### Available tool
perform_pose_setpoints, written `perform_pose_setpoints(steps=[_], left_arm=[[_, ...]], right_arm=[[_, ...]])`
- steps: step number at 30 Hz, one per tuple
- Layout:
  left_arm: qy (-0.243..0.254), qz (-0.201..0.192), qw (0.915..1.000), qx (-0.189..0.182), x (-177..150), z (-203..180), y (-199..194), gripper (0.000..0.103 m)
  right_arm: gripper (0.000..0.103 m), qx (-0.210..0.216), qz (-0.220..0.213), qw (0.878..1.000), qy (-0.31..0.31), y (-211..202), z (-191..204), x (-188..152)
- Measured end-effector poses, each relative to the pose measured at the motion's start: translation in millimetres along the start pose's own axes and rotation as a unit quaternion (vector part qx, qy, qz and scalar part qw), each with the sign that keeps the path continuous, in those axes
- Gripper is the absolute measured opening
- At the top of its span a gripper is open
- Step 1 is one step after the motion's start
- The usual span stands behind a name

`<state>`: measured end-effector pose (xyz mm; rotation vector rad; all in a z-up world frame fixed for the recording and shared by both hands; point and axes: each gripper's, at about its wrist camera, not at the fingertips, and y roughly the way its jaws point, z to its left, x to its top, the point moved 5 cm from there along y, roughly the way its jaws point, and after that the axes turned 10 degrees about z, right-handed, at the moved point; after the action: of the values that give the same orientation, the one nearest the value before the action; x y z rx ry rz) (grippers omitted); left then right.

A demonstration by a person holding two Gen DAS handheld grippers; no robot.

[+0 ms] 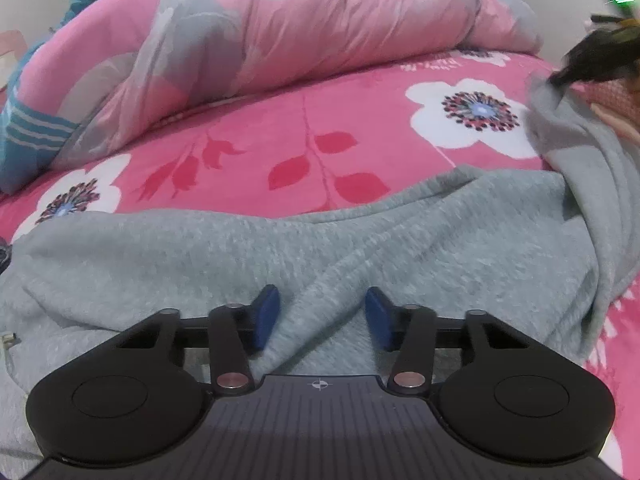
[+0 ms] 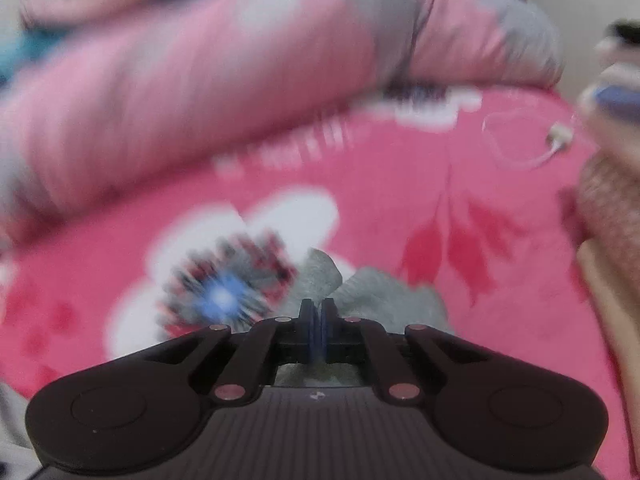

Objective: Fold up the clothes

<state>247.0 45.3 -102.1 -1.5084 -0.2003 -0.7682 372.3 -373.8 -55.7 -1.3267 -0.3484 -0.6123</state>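
Grasping stage: the right gripper (image 2: 317,316) has its fingers pinched together on an edge of the grey fleece sweater (image 1: 240,256) spread on the floral bed (image 1: 280,128), while the left gripper (image 1: 322,316) has its fingers apart astride a ridge of it, needing closure before any lifting fold.

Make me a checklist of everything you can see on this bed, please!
Surface: bed sheet, pink with white flowers and red leaves.
Job's things: grey garment, rumpled across the near side of the sheet.
Clutter: pink and grey quilt heaped at the back; teal striped cloth at the left.
Grippers: left claw partly open astride a fold of the garment; right claw shut on a garment edge.
Cables: thin white cable with a plug lies on the sheet at the right of the right wrist view.
Surroundings: pale wall behind; the rest is blurred.
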Motion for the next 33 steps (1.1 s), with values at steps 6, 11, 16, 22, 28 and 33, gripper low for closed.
perform_pose_setpoints(steps=[6, 11, 16, 22, 28, 33], left_arm=[[-0.016, -0.032, 0.9993, -0.01, -11.3, 7.5, -23.5, 0.029], [-0.009, -0.068, 0.9974, -0.021, -27.7, 9.5, -53.6, 0.029], [0.006, -0.073, 0.9964, -0.042, -35.3, 3.4, -66.4, 0.035], [0.001, -0.059, 0.9967, -0.056, -28.2, -26.3, -55.9, 0.06], [-0.021, -0.038, 0.9985, -0.034, -25.2, -39.4, -40.6, 0.062], [-0.03, -0.032, 0.9988, -0.022, -31.1, -30.9, -39.3, 0.062]], right_arm=[[0.0, 0.149, -0.16, 0.976, 0.003, -196.5, -22.5, -68.7], [0.0, 0.205, -0.248, 0.947, 0.009, -327.8, -52.5, -173.5], [0.002, 0.174, -0.215, 0.959, 0.06, -348.1, -79.3, -258.3], [0.077, 0.122, -0.149, 0.98, 0.042, -273.8, -63.9, -209.4], [0.093, 0.083, -0.069, 0.993, 0.04, -146.3, -43.7, -108.1], [0.093, 0.066, -0.069, 0.994, -0.058, -108.8, -0.1, -88.8]])
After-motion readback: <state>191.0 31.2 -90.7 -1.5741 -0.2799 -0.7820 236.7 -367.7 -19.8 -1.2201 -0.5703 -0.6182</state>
